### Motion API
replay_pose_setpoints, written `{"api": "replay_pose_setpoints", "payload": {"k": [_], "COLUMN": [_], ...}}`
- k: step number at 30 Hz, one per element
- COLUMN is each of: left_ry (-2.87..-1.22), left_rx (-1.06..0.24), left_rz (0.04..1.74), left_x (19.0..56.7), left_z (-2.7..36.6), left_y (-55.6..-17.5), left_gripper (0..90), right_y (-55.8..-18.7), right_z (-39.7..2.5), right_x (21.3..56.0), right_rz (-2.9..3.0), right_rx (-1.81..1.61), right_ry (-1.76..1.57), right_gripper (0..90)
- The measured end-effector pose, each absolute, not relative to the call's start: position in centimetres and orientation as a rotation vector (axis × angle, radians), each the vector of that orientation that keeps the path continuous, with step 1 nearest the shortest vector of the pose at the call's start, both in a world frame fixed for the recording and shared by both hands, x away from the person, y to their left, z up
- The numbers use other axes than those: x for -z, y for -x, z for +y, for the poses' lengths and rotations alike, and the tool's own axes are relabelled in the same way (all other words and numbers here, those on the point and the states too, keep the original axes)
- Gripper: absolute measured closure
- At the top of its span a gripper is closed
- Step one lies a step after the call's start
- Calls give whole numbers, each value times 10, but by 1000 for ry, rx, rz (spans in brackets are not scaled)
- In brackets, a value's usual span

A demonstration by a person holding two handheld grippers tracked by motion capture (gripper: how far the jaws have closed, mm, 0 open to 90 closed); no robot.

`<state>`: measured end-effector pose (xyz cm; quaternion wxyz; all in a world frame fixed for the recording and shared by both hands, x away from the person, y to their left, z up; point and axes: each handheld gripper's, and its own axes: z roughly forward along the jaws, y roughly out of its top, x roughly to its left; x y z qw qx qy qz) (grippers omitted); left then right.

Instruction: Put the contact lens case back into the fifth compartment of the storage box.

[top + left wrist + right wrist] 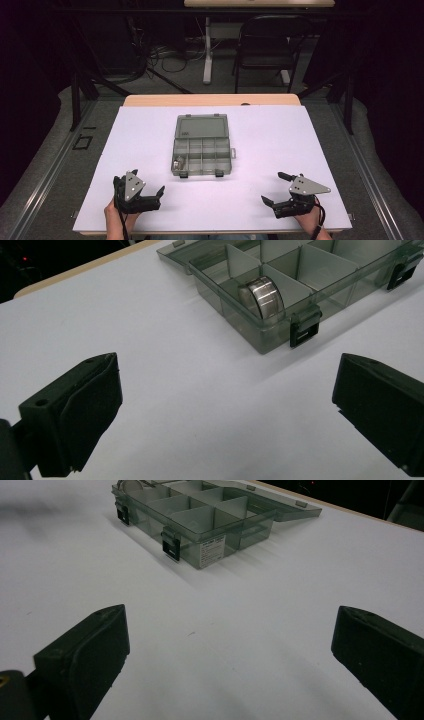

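Left gripper [148, 189]: held low over the near left part of the surface [260, 200]; jaws spread wide, nothing held or touched, as the left gripper view confirms with bare white between the two black jaws.

Right gripper [278, 188]: held low over the near right part of the surface; jaws likewise spread wide, nothing between them.

Direction from left gripper: the box [201, 147] is found at about 1 o'clock in the high view, near but apart.

Direction from right gripper: the box is found at about 10 to 11 o'clock, farther off than from the left gripper.

Box: a grey see-through case with divided compartments, placed at the middle of the surface; its lid [202, 126] is laid open flat on the far side, at 12 o'clock from the tray.

Long axis: the tray is run left to right, 9 to 3 o'clock, with its two black latches [183, 174] on the near edge facing the grippers.

Metal roll [264, 296]: a shiny round piece is seen in the near left corner compartment, standing on its edge just behind the left latch [305, 330]; the other compartments appear empty.

Nearer hand: the left gripper is judged the closer one to the metal roll, which lies almost straight ahead of its jaws at 12 to 1 o'clock in the left gripper view.

Coming move: a reach forward and slightly right by the left gripper would be called for, with the divider walls beside the roll to be cleared.
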<state>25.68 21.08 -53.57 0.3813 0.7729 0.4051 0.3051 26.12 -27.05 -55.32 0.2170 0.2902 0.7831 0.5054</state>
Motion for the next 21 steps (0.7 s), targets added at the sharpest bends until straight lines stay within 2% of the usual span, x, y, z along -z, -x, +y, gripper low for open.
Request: {"api": "replay_pose_setpoints", "payload": {"k": [21], "left_ry": [-1942], "left_rx": [-771], "left_rz": [1036], "left_x": [549], "left_z": [217], "left_y": [-255], "left_gripper": [0], "right_y": [-262], "right_z": [-270], "right_x": [555], "right_rz": [2176], "right_rx": [-1403], "right_ry": [-805], "right_gripper": [17]}}
